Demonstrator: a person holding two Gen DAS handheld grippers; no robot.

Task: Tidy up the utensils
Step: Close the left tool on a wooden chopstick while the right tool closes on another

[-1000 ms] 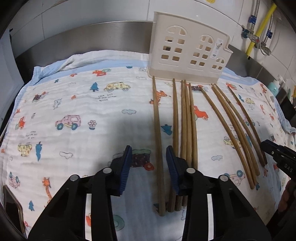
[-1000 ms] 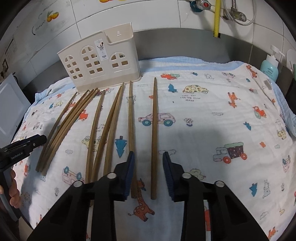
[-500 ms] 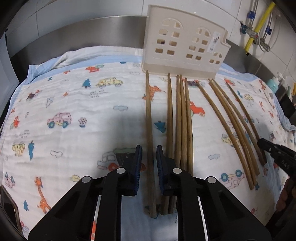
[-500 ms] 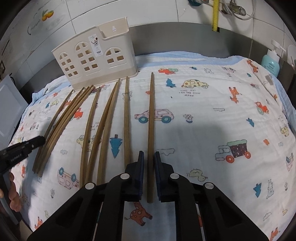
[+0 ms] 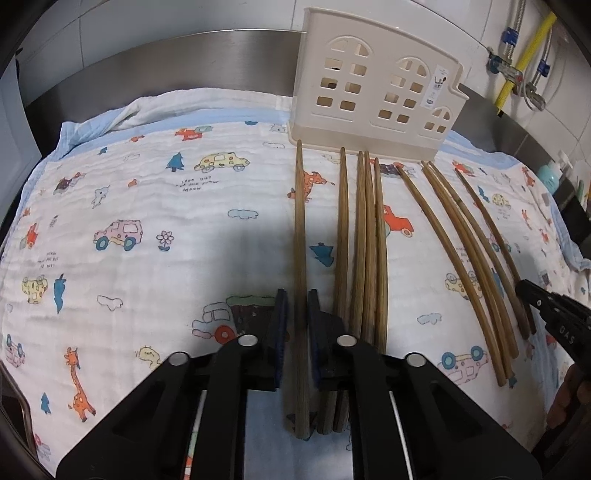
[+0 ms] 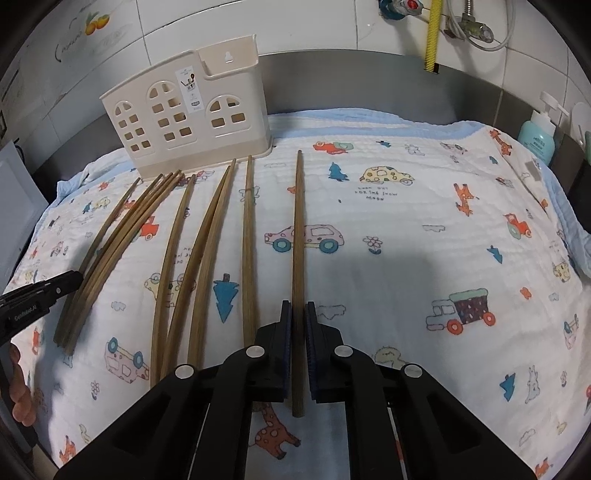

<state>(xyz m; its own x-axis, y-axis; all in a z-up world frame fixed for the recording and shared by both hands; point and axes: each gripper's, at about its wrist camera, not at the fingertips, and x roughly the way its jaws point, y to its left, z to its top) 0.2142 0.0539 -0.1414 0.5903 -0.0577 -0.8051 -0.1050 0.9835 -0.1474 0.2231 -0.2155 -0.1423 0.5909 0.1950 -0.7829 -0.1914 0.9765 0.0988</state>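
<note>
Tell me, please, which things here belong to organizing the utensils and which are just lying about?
Part of the job: the chopsticks, the cream holder, and the left gripper and right gripper, each shut on one chopstick.
Just lying about: the patterned cloth, the soap bottle, the yellow hose.

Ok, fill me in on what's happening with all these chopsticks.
A person is working with a pair of handheld tongs in each hand over a row of wooden chopsticks lying on a printed cloth. The left tongs are shut on the end chopstick of the row in their view. The right tongs are shut on the end chopstick in theirs. Both gripped sticks look flat on the cloth, not yet lifted. The cream holder stands behind the row.
</note>
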